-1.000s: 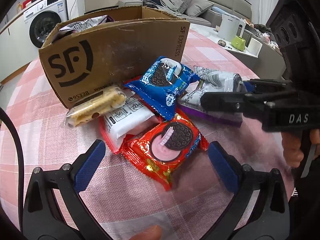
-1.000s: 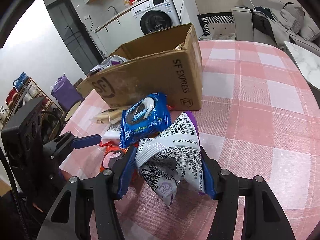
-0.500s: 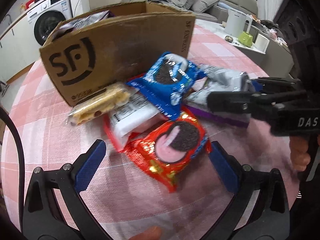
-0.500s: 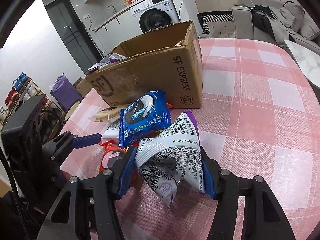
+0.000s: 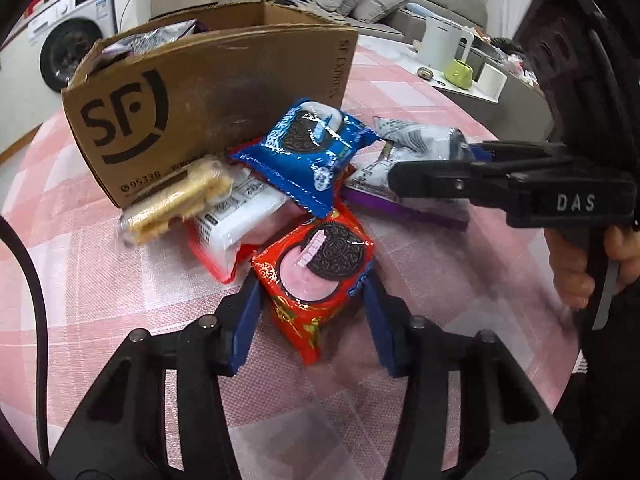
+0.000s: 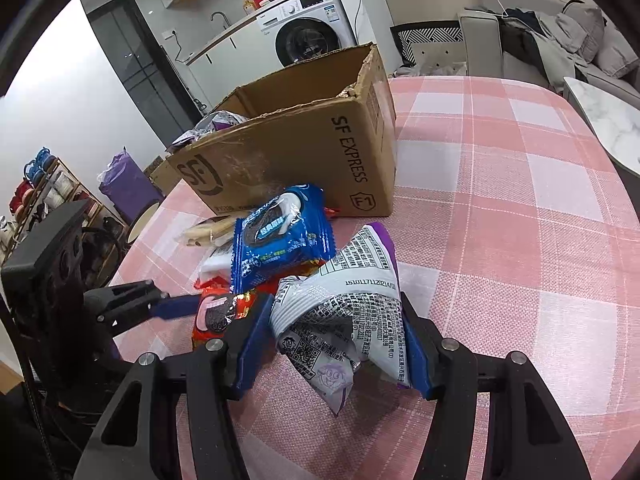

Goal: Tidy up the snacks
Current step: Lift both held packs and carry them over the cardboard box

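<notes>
My left gripper (image 5: 312, 312) is shut on the red Oreo pack (image 5: 316, 268), its blue pads against both sides. My right gripper (image 6: 336, 340) is shut on the silver and purple snack bag (image 6: 348, 312), which also shows in the left wrist view (image 5: 416, 152). A blue Oreo pack (image 5: 308, 152) lies on top of the pile, also in the right wrist view (image 6: 280, 236). A white pack (image 5: 236, 216) and a clear pack of yellow wafers (image 5: 176, 204) lie beside it. The SF cardboard box (image 5: 208, 92) stands open just behind the pile.
The pink checked tablecloth (image 6: 500, 220) covers a round table. The box (image 6: 304, 152) holds purple snack bags (image 5: 156, 38). Beyond the table are a washing machine (image 6: 312, 36), a sofa (image 6: 560, 40) and a side table with a white kettle (image 5: 444, 42).
My left gripper moved forward and closed its jaws on the red Oreo pack. My right gripper stayed shut on the silver and purple bag.
</notes>
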